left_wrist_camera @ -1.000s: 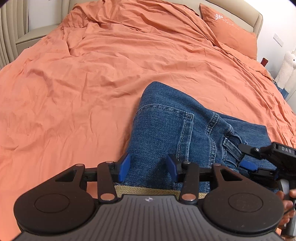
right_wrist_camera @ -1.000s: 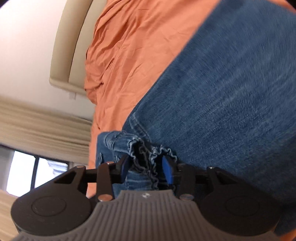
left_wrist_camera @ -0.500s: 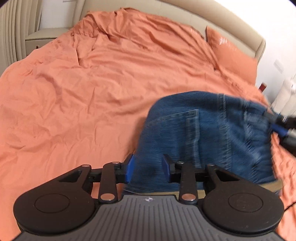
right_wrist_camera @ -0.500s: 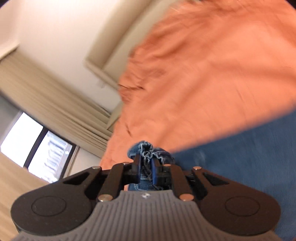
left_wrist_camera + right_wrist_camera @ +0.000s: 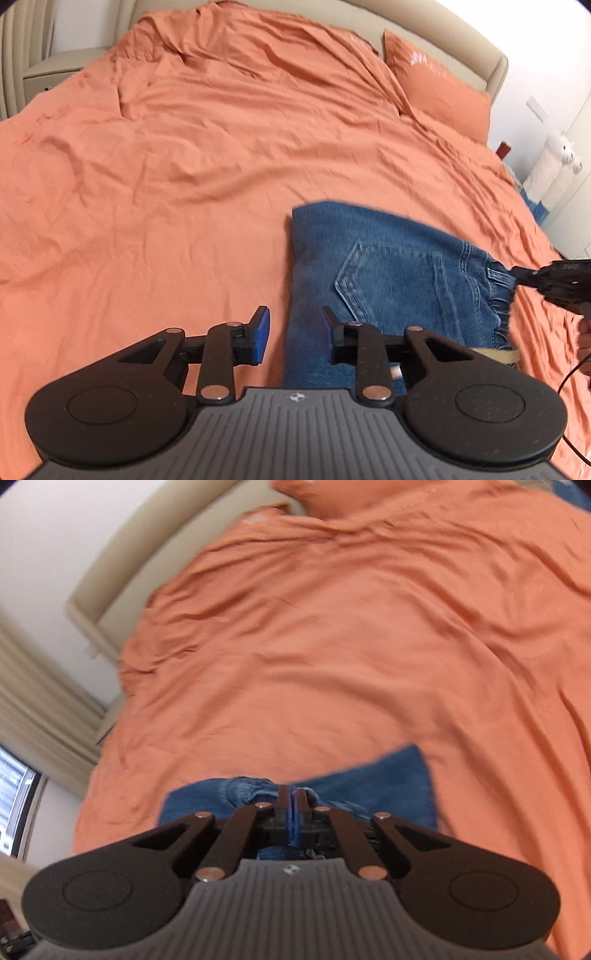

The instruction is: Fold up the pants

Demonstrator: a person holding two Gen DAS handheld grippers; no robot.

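Jeans (image 5: 399, 266) lie folded on the near right part of the bed, on the orange sheet (image 5: 184, 184). They show a back pocket (image 5: 391, 280) face up, and the gathered waistband (image 5: 495, 295) points to the right. Their long left edge runs straight toward me.

My left gripper (image 5: 293, 321) hangs just over that edge. Its fingers stand apart and have just been closing. The edge of the denim lies between and below them, with the right blue pad (image 5: 327, 332) over the jeans and the left one over bare sheet. Neither pad presses on the cloth.

My right gripper (image 5: 292, 794) has its fingers together, blue pads meeting face to face. From its own camera the bunched waistband sits right at the tips. The picture is blurred there, so I would say it seems to pinch a thin bit of the band rather than swear to it. From the left camera the same gripper comes in from the right edge with its tip touching the waistband at a belt loop. Part of my hand (image 5: 583, 332) shows behind it.

Beyond the jeans the sheet is rumpled up to an orange pillow (image 5: 439, 92) and a beige padded headboard (image 5: 495, 62). A white plush toy (image 5: 554, 162) stands past the far right side of the bed. Beige curtains (image 5: 33, 701) and a window (image 5: 14, 797) are at the left of the right camera's view.
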